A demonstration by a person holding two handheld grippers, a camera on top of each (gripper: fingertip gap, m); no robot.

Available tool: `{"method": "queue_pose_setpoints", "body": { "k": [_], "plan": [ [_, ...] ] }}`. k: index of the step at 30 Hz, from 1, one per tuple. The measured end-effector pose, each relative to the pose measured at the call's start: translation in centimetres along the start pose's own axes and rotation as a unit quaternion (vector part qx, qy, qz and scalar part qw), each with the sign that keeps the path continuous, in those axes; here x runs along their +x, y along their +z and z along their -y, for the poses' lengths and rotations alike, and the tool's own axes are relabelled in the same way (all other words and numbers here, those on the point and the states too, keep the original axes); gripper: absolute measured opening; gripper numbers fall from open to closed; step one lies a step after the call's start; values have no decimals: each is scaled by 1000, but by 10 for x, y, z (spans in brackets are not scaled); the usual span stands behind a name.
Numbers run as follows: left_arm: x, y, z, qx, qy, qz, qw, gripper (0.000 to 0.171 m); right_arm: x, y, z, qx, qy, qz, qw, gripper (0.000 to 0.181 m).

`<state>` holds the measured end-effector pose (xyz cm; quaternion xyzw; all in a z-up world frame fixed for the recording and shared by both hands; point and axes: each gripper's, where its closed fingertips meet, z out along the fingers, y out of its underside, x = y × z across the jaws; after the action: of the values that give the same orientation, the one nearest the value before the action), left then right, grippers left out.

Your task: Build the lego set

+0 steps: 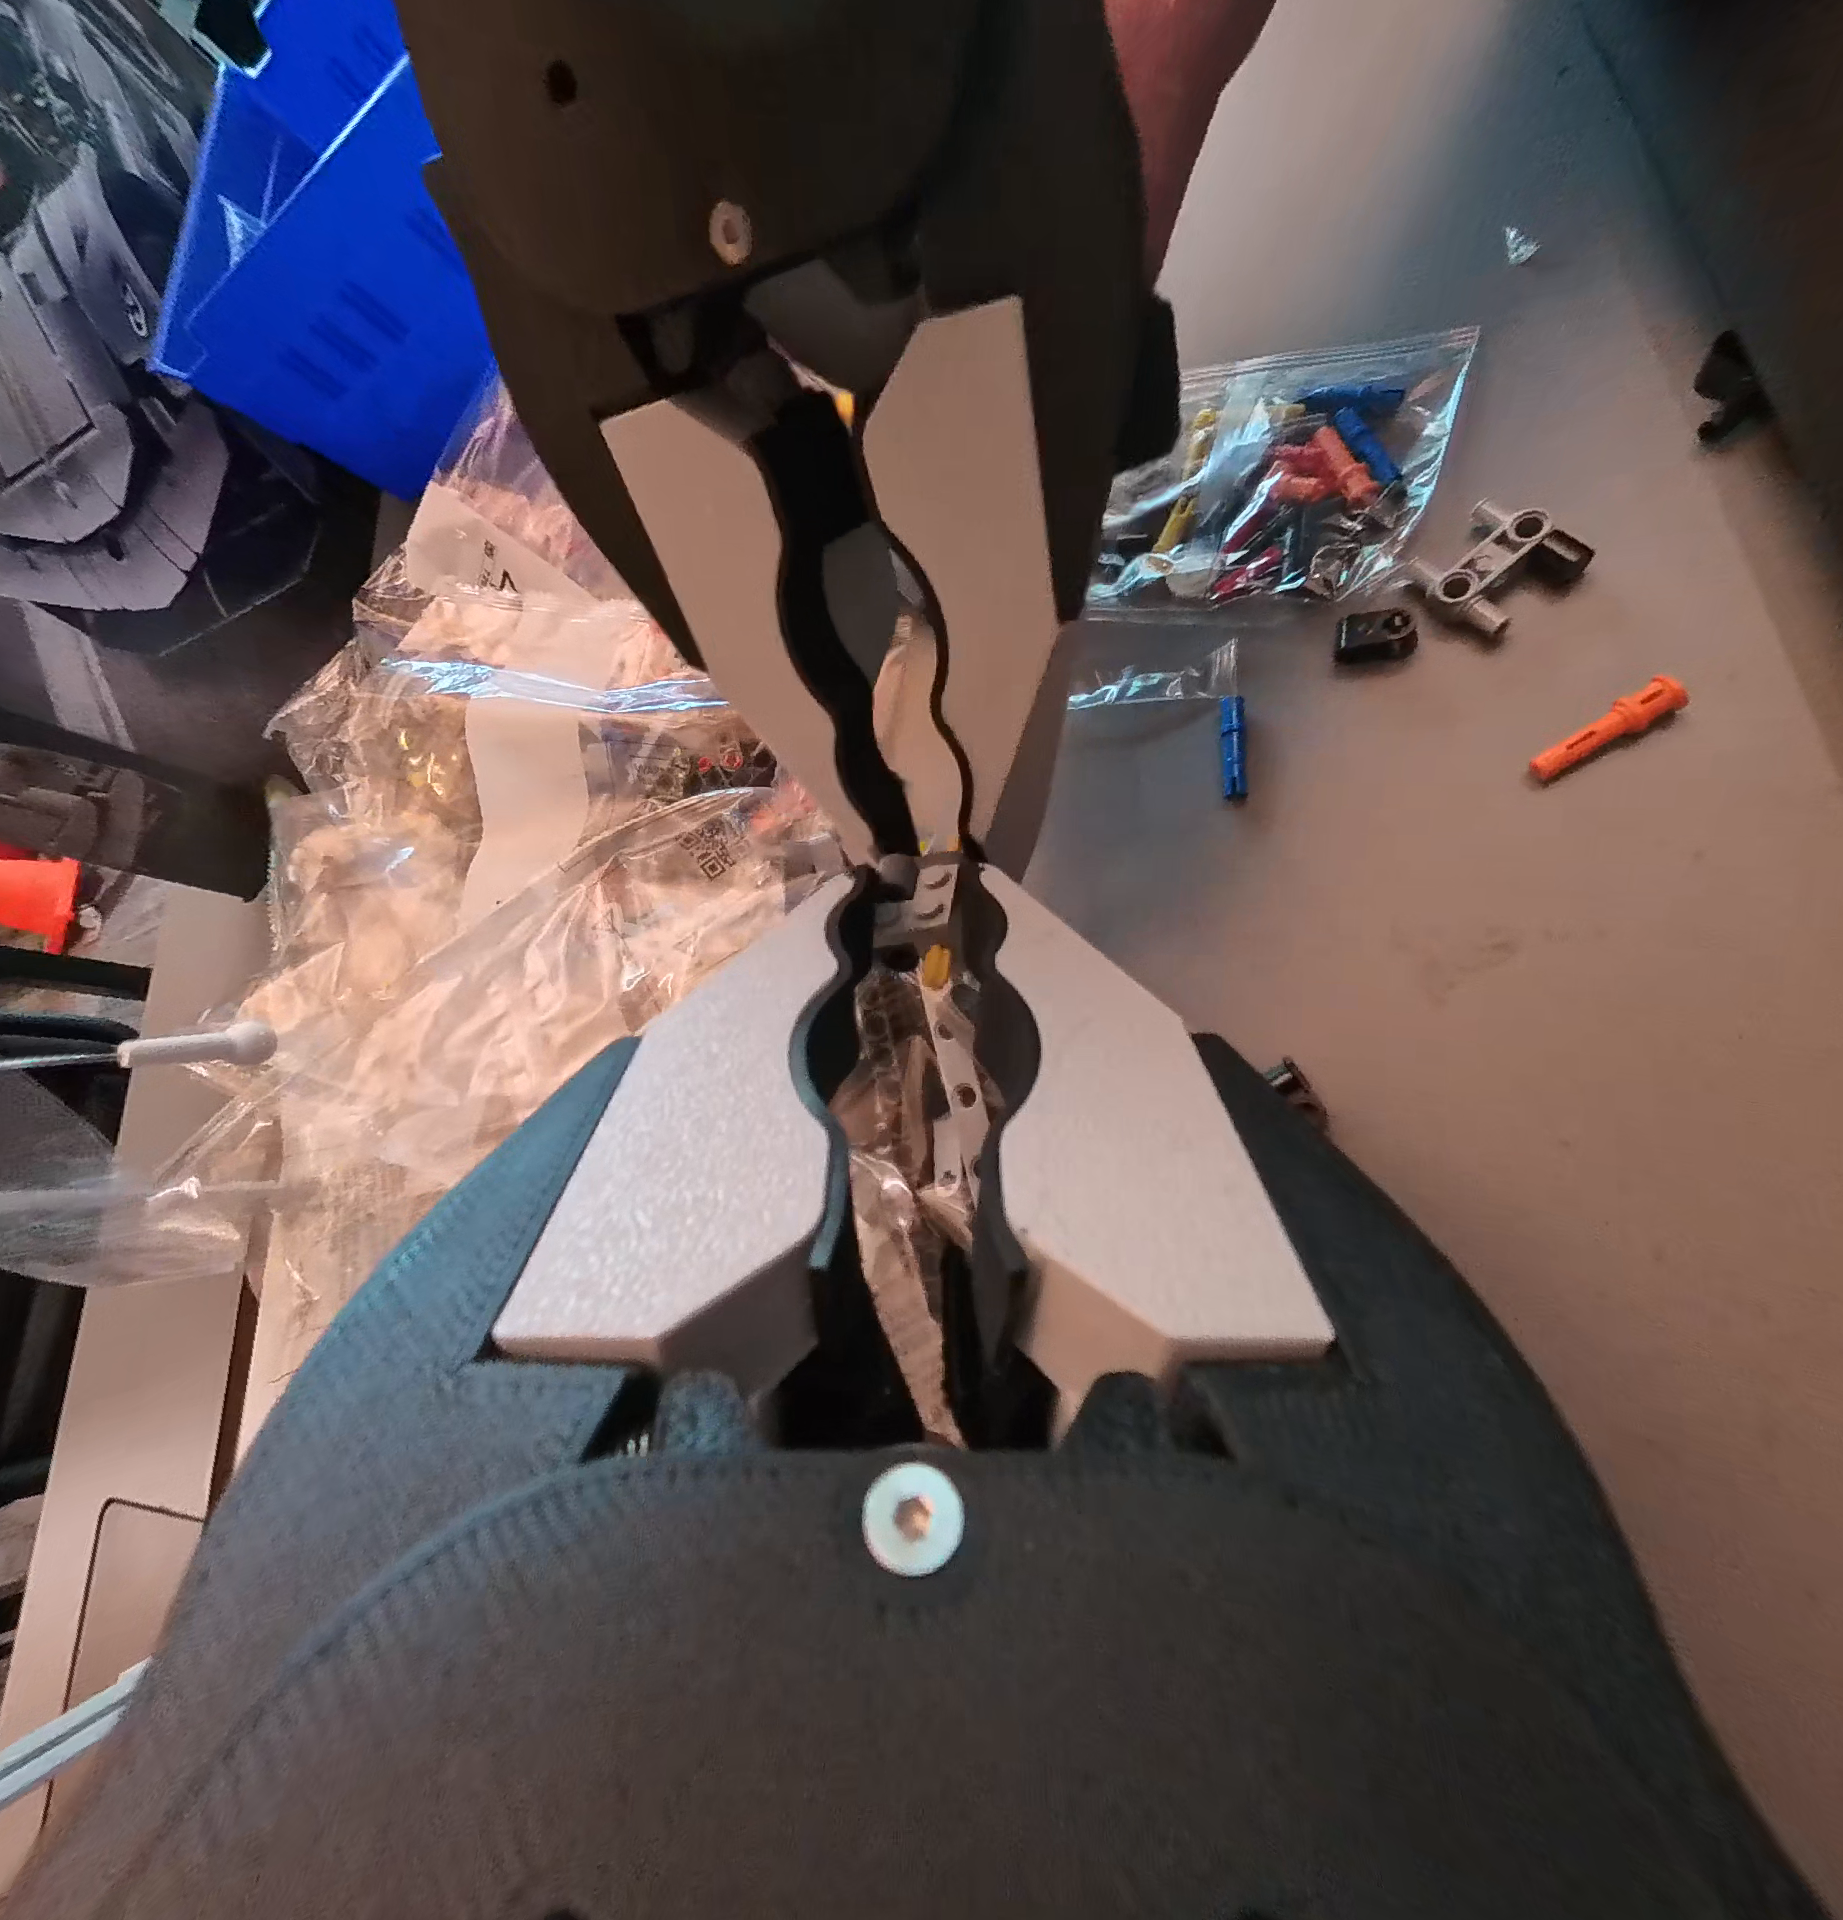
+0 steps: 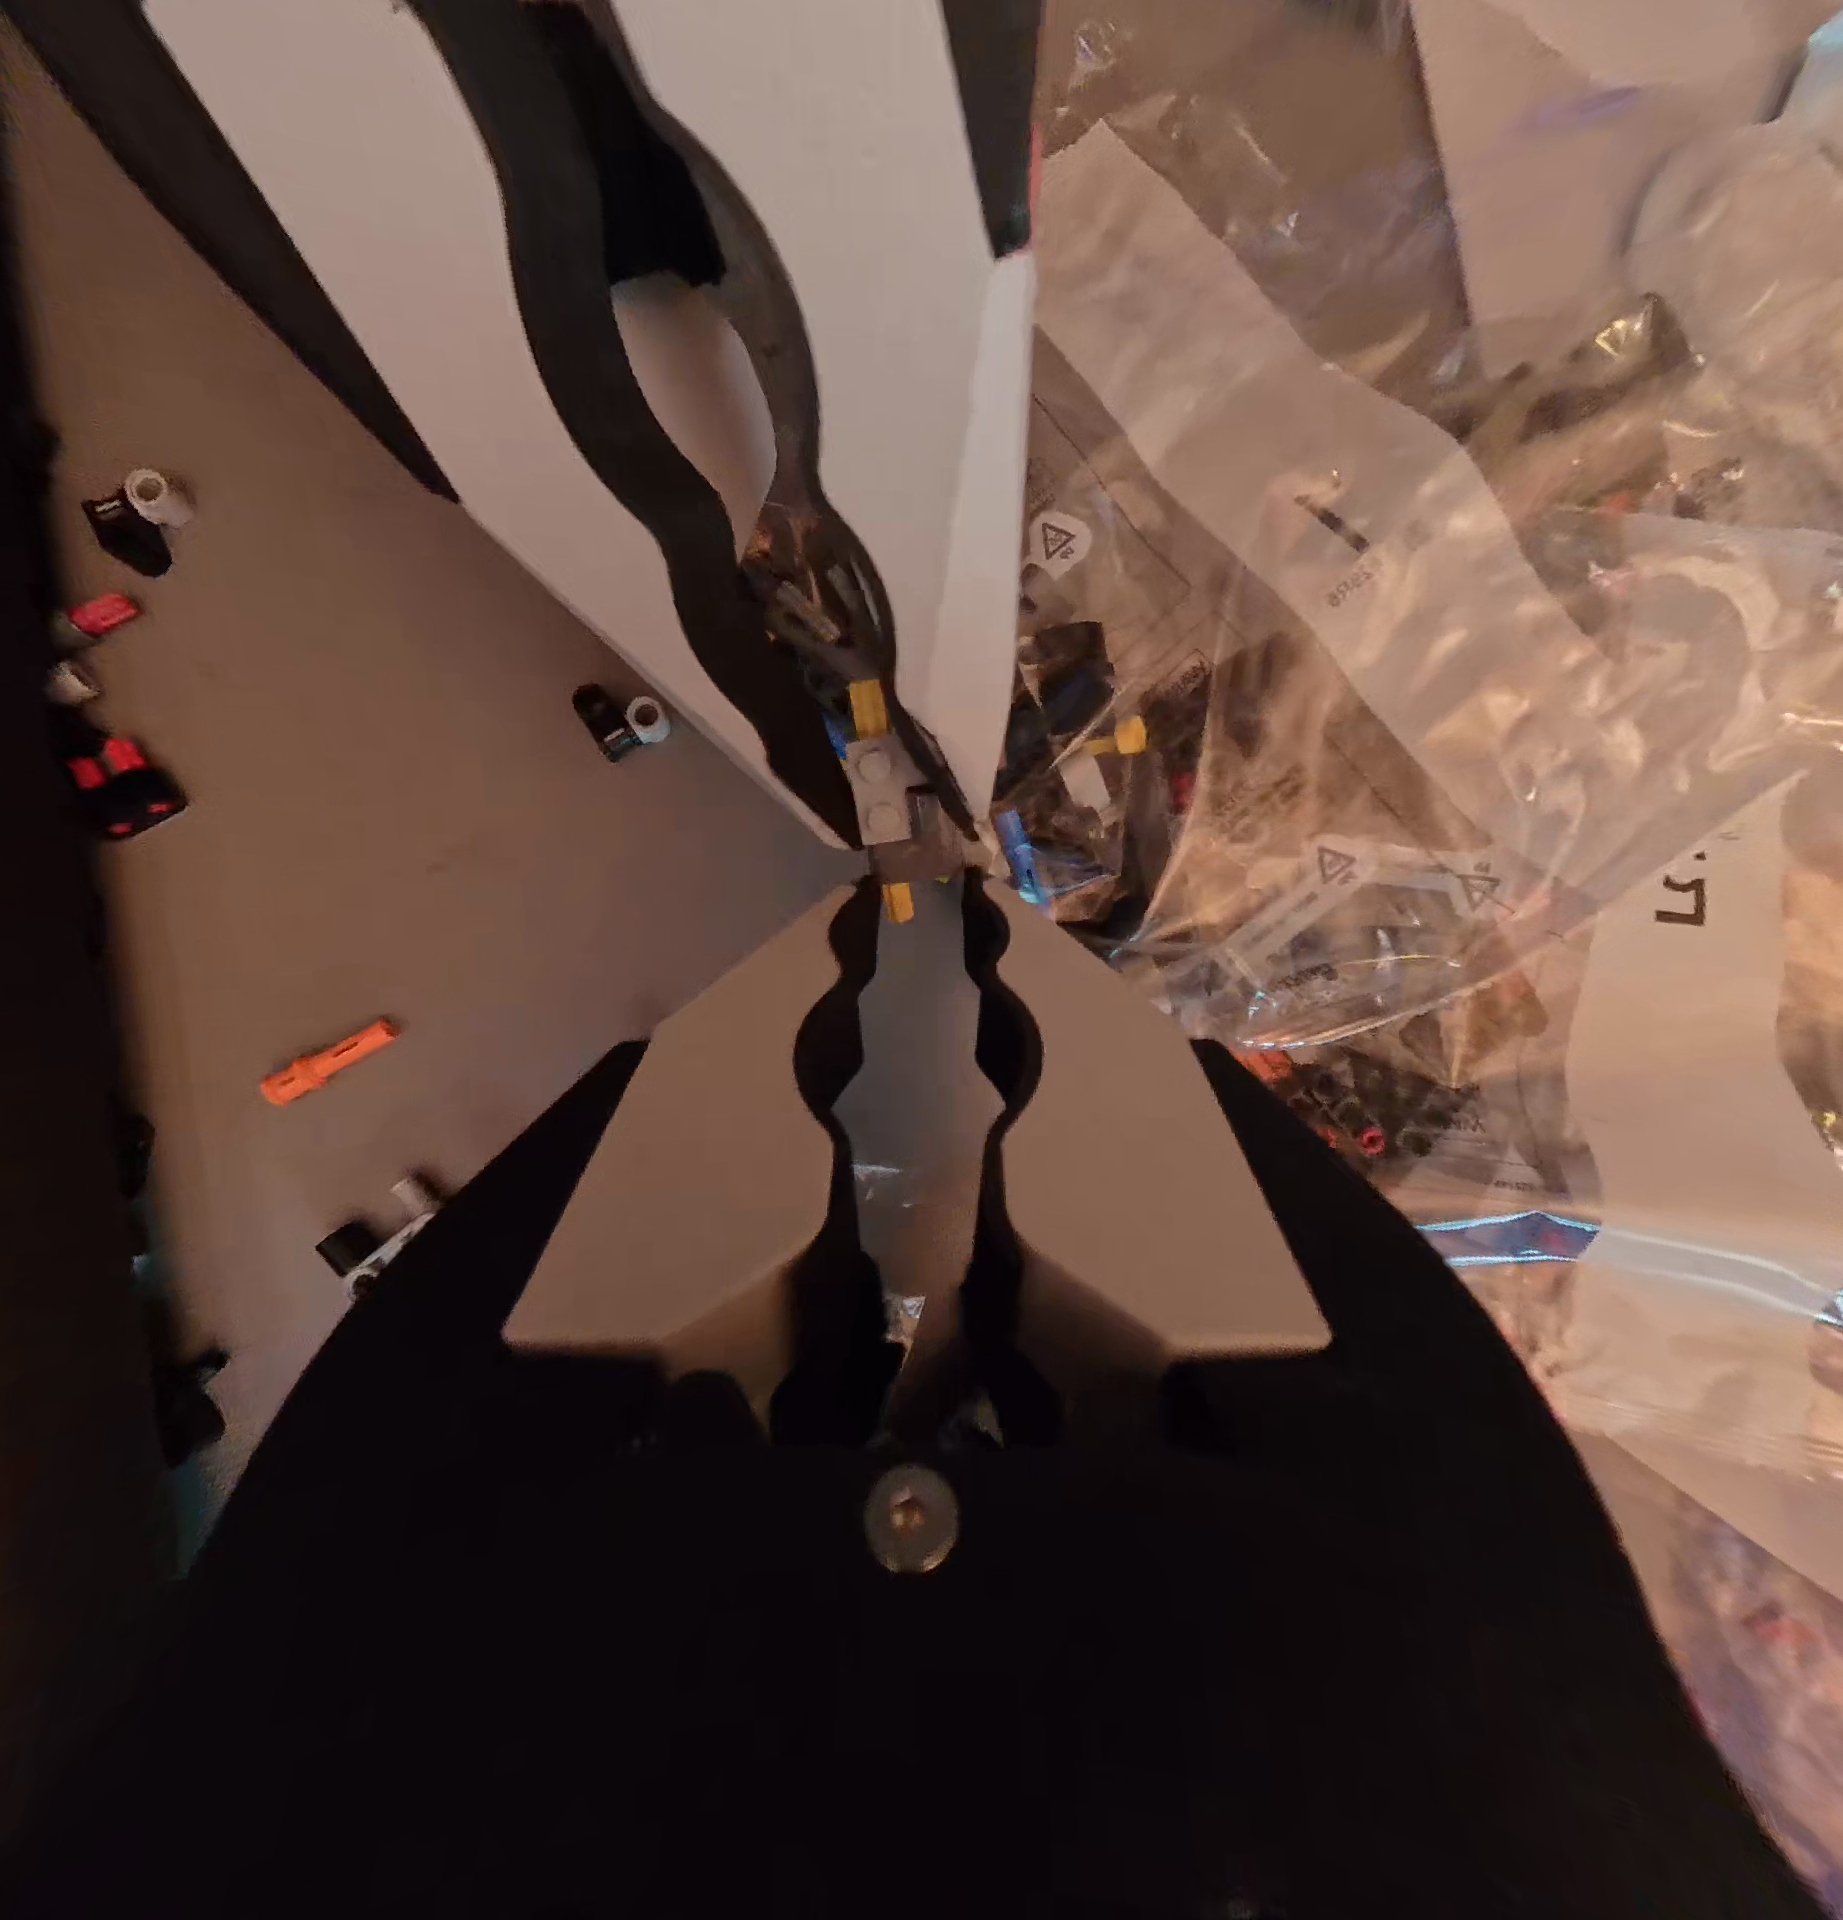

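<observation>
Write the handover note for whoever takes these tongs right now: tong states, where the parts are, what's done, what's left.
Left tongs: shut on the small grey assembly, gripped at the tips; a yellow pin sticks out of it.
Right tongs: tips meet the left ones at the same assembly, appear shut on its other end.
Parts: loose orange pin, blue pin, grey connector and black connector on the table; zip bag of pins; pile of unopened part bags.
Done: a few pieces joined.
Left: nearly the whole set, judging by the full bags.
</observation>
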<state>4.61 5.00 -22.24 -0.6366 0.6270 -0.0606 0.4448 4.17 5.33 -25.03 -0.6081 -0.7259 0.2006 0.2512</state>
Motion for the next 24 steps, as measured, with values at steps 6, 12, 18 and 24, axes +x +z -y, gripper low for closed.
{"method": "queue_pose_setpoints", "body": {
  "k": [6,12,18,24],
  "plan": [
    [0,2,2,-1,9,5,1000,15,-2,0,3,-1,-11,-9,1000,16],
    [1,-2,4,7,8,-1,1000,14,-2,-2,4,-10,-35,-26,999,13],
    [-1,-10,10,28,-2,-7,1000,13,-3,-11,10,7,-50,-35,998,11],
    [4,-13,9,34,-3,-27,999,13,-8,-11,10,1,-77,-37,996,11]
  ]
}}
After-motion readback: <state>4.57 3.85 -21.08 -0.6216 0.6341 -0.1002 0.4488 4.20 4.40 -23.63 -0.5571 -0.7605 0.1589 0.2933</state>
